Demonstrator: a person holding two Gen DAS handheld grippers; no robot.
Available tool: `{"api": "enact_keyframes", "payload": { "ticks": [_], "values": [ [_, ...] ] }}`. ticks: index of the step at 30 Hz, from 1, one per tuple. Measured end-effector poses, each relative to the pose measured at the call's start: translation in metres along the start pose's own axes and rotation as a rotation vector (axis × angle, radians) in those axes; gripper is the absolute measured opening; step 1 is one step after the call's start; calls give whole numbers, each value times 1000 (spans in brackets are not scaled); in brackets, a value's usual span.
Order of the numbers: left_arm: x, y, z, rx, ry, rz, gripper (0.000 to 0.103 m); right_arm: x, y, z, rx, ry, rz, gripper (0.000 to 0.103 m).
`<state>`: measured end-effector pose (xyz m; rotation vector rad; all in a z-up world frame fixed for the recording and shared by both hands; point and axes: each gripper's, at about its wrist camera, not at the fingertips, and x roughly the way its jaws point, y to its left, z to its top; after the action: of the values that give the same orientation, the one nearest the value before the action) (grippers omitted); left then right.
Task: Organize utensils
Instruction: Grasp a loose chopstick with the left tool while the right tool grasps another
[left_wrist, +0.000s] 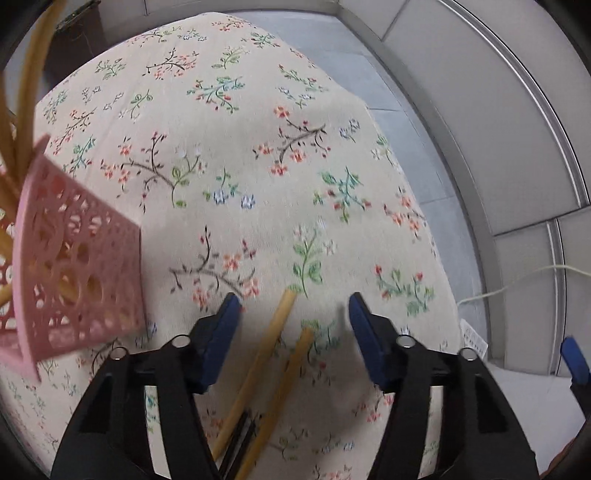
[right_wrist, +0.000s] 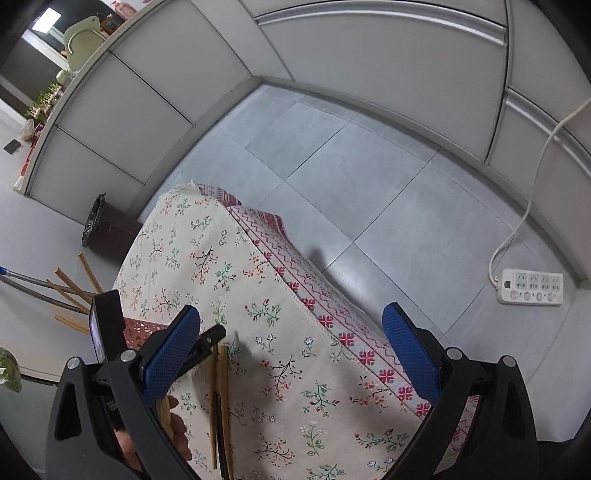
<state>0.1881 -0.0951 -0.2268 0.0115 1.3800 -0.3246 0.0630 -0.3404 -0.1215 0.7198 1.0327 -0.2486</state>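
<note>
Chopsticks (left_wrist: 258, 373), two loose on the flowered cloth (left_wrist: 236, 155) right btwn the pads of the left claw (left_wrist: 293, 325), which stands partly open w/ nothing gripped, look light, stiff, thin & slippery, so prob. pinch both together near mid-length; right claw (right_wrist: 291, 354) wide, empty.

A: What do the grippers look like?
B: The left gripper (left_wrist: 293, 306) has black angular plastic arms with cut-out slots, round silver pins at the joints, and blue pads (left_wrist: 364, 332).
A: And the right gripper (right_wrist: 291, 325)?
B: Same build; its blue pads (right_wrist: 410, 347) show a fine dotted texture.
</note>
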Motion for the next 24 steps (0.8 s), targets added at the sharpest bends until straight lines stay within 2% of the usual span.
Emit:
{"api": "enact_keyframes", "payload": {
  "ticks": [1,3,6,10,14,19,24],
  "values": [
    [1,0,1,0,0,4,50,1,0,0,0,3,-1,96],
    [6,-1,3,5,5,23,37,2,0,0,2,6,0,96],
    [10,-1,3,22,5,64,31,2,-1,0,4,3,-1,96],
    [9,2,-4,26,11,98,31,5,2,-2,-15,9,-11,96],
    [7,11,-15,45,10,125,11,13,8,-7,-41,23,-31,96],
    [-4,21,-36,55,-11,92,10,31,18,-16,-68,72,-49,96],
    [-50,23,-69,111,-76,98,8,56,36,-32,-106,113,-84,96]
  ]
}}
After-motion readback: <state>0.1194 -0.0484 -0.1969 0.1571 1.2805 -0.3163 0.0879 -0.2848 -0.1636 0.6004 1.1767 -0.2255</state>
